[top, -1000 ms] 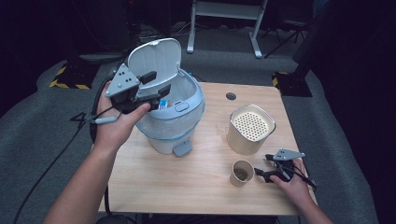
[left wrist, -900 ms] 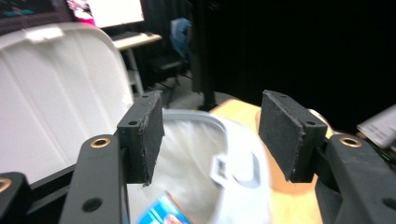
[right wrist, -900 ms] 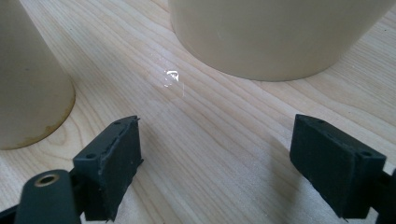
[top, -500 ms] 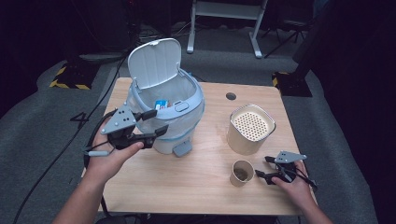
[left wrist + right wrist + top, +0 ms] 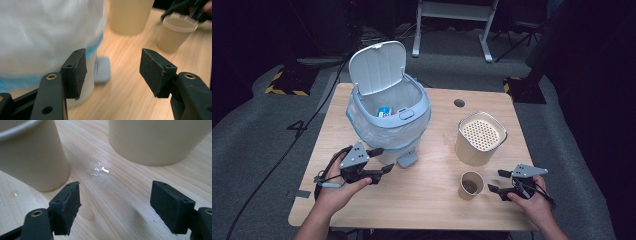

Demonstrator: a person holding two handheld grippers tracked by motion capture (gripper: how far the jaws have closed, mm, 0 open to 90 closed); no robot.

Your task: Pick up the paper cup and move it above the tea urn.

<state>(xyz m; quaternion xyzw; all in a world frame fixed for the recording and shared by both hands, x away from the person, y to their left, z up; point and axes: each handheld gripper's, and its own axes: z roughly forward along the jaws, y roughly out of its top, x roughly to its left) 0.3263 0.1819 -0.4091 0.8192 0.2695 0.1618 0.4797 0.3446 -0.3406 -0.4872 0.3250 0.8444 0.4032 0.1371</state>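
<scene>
So the left claw (image 5: 380, 161) is down low at the front left of the counter (image 5: 437, 205), jaws spread wide with nothing in them, parked just beside the base of the bin (image 5: 387, 120). Bin's lid (image 5: 377, 67) is flipped up and there's a bag lining it, with a bit of trash sitting inside. Its foot pedal (image 5: 102, 70) shows right between the left jaws. Over on the right, the other claw (image 5: 500, 181) is open wide too, empty, resting near the little paper cup (image 5: 471, 185). The bigger cream canister (image 5: 480, 137) stands just behind that cup
</scene>
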